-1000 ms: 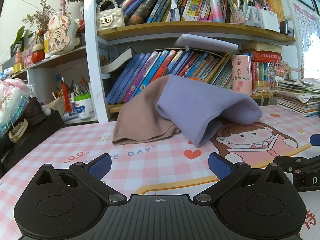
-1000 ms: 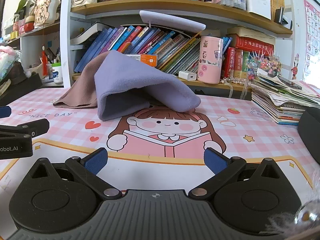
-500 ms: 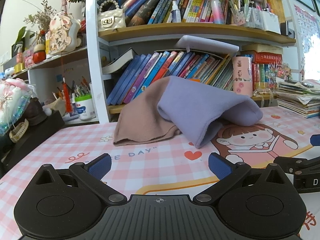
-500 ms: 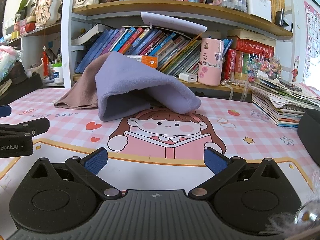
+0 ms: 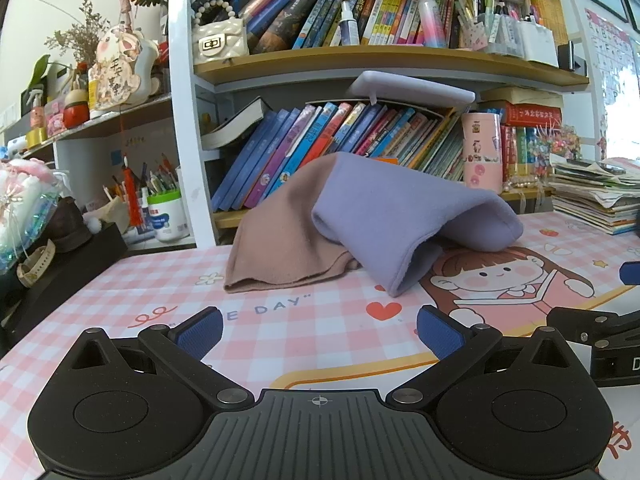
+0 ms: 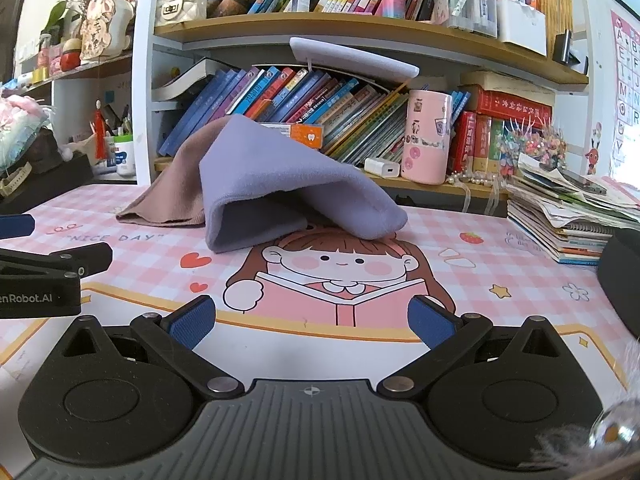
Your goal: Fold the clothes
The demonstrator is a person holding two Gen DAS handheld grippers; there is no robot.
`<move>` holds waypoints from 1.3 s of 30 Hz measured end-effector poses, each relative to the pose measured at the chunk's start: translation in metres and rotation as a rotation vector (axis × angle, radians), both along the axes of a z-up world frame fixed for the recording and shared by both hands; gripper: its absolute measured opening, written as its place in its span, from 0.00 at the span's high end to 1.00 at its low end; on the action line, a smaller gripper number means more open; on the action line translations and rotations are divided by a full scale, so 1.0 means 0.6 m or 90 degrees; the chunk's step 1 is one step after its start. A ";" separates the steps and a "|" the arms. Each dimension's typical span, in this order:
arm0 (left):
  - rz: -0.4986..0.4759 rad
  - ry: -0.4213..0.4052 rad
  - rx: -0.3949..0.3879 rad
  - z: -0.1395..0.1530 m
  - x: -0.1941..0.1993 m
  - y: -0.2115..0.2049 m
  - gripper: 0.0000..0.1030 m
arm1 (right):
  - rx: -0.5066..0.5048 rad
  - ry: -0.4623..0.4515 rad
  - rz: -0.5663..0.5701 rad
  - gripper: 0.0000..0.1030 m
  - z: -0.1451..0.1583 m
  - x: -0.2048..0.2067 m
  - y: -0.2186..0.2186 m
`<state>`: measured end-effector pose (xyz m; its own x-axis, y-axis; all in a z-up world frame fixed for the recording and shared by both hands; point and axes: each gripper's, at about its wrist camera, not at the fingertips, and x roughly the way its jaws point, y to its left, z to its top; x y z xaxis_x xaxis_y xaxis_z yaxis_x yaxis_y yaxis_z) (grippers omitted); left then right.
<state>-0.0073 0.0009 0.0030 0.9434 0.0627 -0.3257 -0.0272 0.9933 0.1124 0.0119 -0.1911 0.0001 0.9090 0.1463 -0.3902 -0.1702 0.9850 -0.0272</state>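
Resting: purple cloth [image 5: 400,216] lies in a loose hump at the back of the tabletop [image 5: 320,320], draped over part of a brown cloth [image 5: 280,240], both just in front of the bookshelf [image 5: 360,64].
Shape of pile: purple cloth is doubled over with an open mouth toward the cameras; brown cloth pokes out on its left side, its hem flat on the tabletop.
Left tool [image 5: 318,330]: released, blue pads wide apart, nothing between them, well short of the cloths.
Right tool [image 6: 310,318]: likewise spread and empty, over the cartoon girl print, well short of the purple cloth [image 6: 280,184].
Stage: the heap could be clothes waiting to be folded or a rough fold set aside; the pictures do not settle which.
Risk, double grab: the two cloths overlap, so a pinch near the seam between them could catch both layers and drag brown along with purple.
Risk, shelf: the pile sits close to the books [image 5: 320,140] and the pink tin [image 5: 482,152]; a lift swung backward could knock them.
Risk, tools: they sit side by side, so both reaching for the purple edge could collide.
Risk, slip: soft, thick fabric could slide from a shallow pinch.
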 end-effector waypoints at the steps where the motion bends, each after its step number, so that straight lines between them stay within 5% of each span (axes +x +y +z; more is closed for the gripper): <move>1: 0.000 0.000 0.001 0.000 0.000 0.000 0.00 | 0.001 -0.002 0.000 0.00 0.000 -0.001 0.000; 26: -0.009 -0.027 0.000 0.004 -0.011 0.000 0.00 | -0.013 -0.055 -0.005 0.00 0.007 -0.022 0.005; 39: -0.061 -0.036 -0.044 0.005 -0.014 0.014 0.00 | -0.009 0.000 0.027 0.00 -0.001 -0.001 0.009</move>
